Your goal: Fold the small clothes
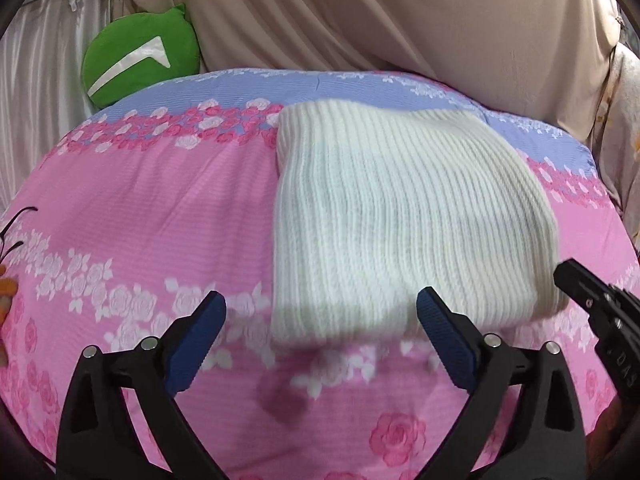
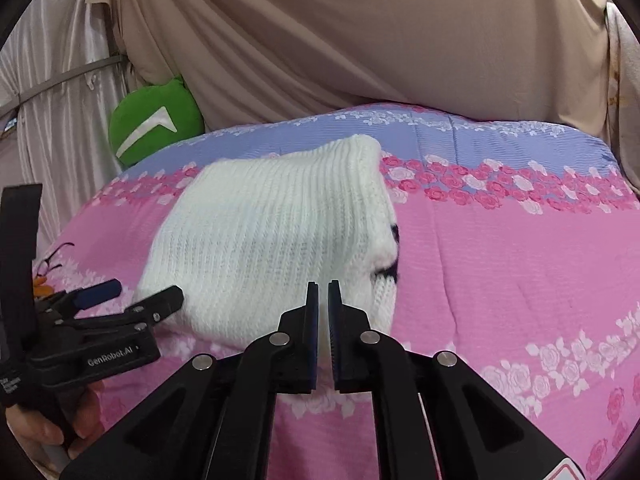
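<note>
The left claw (image 1: 320, 312) hangs with its two blue-padded fingers (image 1: 204, 332) spread wide apart, gripping nothing. It sits just above the near edge of a white ribbed knit garment (image 1: 400, 216), whose near left corner lies between the fingers without touching either pad. In the right wrist view the same left claw (image 2: 136, 294) comes in from the left, at the garment's near left corner.

The right claw (image 2: 323, 292) has its fingers drawn almost together, with only a narrow slit between the pads. They stand at the garment's (image 2: 272, 240) near edge, and white knit shows through the slit, but whether any of it is pinched cannot be told. In the left wrist view the right claw (image 1: 576, 280) enters at the right edge, just beside the garment's near right corner.

The garment lies folded into a rough rectangle, flat on a bed covered with a pink floral bedspread (image 1: 140, 200) that has a lilac band along its far side. A dark mark shows at the garment's right edge in the right wrist view.

A green cushion (image 1: 140, 56) with a white stripe leans at the bed's far left corner. Beige draped cloth (image 2: 360, 40) hangs behind the bed, and pale satin curtains (image 2: 60, 80) hang to the left.
</note>
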Tool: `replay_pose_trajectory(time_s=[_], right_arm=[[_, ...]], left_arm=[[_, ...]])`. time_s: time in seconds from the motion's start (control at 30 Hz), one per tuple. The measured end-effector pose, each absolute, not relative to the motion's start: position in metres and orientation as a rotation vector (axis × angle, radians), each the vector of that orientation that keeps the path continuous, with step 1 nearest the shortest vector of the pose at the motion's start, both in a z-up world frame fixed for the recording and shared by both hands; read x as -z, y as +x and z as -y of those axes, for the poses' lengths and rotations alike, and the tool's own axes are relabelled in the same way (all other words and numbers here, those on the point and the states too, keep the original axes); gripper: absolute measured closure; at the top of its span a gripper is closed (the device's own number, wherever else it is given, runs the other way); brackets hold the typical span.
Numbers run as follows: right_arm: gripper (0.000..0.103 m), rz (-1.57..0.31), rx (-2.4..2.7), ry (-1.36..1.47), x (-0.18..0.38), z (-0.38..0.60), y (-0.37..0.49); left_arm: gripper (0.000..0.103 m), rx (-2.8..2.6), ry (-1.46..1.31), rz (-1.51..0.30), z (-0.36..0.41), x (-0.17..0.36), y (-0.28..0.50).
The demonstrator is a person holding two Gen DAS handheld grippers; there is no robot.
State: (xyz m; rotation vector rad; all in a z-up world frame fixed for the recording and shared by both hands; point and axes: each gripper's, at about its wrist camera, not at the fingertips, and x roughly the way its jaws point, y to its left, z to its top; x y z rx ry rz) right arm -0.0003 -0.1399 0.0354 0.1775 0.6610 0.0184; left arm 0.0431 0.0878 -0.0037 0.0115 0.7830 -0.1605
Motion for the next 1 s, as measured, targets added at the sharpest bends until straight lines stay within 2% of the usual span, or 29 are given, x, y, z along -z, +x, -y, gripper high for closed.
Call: replay_pose_trajectory(time_s=[0.1,0.2,0.27,0.33,0.37,0.77,1.0], right_arm=[[0.094,-0.708,-0.023,0.215,-0.016,0.140,-0.011],[0.084,-0.739,0.016,0.195,0.000,0.136,-0.018],[0.082,-0.738,0.024,0.193,0.002,0.135,-0.022],[0.063,-0.726,0.035,0.184,0.001,0.134,-0.023],[0.061,-0.729,0.039,0.177,0.002,0.133,-0.023],[0.060,-0.765,0.064,0.139,0.009,0.127,-0.019],[0.054,-0.762,0.080,0.116,0.008,0.122,-0.019]], left_arm=[[0.007,0.169,-0.001,-0.822,-0.085,0.020,0.036],[0.007,0.153,0.014,-0.856,-0.079,0.036,0.033],[0.007,0.124,0.029,-0.848,-0.078,0.036,0.030],[0.007,0.119,0.029,-0.808,-0.077,0.033,0.025],[0.007,0.121,0.029,-0.795,-0.077,0.032,0.023],[0.007,0.094,0.059,-0.787,-0.073,0.034,0.022],[0.007,0.084,0.087,-0.794,-0.067,0.036,0.023]])
